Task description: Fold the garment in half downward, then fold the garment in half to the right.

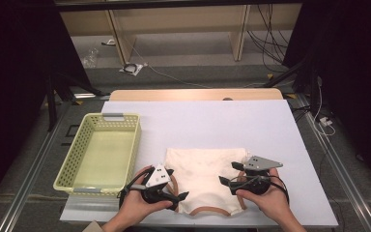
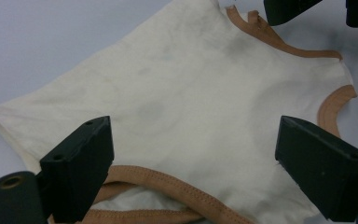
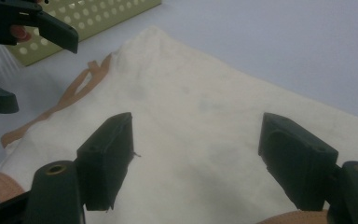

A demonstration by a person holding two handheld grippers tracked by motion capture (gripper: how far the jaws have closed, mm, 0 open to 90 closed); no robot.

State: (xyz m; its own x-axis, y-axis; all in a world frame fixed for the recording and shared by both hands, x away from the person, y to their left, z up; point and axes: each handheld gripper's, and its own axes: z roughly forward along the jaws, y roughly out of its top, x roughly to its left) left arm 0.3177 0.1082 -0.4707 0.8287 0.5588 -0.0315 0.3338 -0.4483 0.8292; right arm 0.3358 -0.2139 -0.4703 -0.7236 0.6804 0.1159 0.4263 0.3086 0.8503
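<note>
A cream garment with tan trim lies flat on the white table, close to the front edge. My left gripper is at the garment's left side, jaws open over the cloth. In the left gripper view the black jaws stand wide apart above the cream fabric, with the tan hem just below them. My right gripper is at the garment's right side, also open. In the right gripper view its jaws straddle the fabric without pinching it.
A pale yellow perforated basket stands on the table to the left of the garment, and its wall also appears in the right gripper view. Bare table lies behind the garment. Beyond the table's far edge are cables and furniture legs on the floor.
</note>
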